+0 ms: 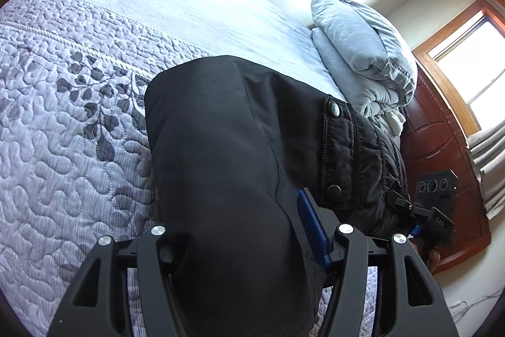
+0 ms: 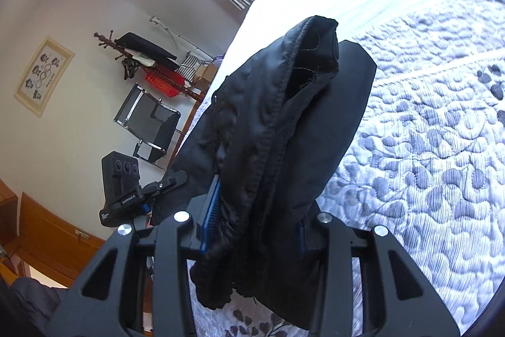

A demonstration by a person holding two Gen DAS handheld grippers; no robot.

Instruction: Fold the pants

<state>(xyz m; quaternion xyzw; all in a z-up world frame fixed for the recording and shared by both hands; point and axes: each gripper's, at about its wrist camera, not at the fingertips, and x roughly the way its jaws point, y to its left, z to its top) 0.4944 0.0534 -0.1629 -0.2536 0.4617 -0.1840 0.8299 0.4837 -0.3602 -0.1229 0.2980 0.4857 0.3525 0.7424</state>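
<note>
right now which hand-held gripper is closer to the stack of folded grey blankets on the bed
Right. The right hand-held gripper holds the black pants on the side beside the folded grey blankets; the left hand-held gripper holds them farther away.

1. The left gripper (image 1: 249, 239) is matte black plastic, with angular linkage arms fanning back from the jaws.
2. Round silver screws cap each arm's pivot behind the jaws.
3. A ribbed blue pad lines the inner face of one left finger (image 1: 312, 229).
4. The right gripper (image 2: 252, 226) matches it: black arms, silver screws, blue pads.
5. White lettering, too small to read, possibly marks each camera block.
</note>
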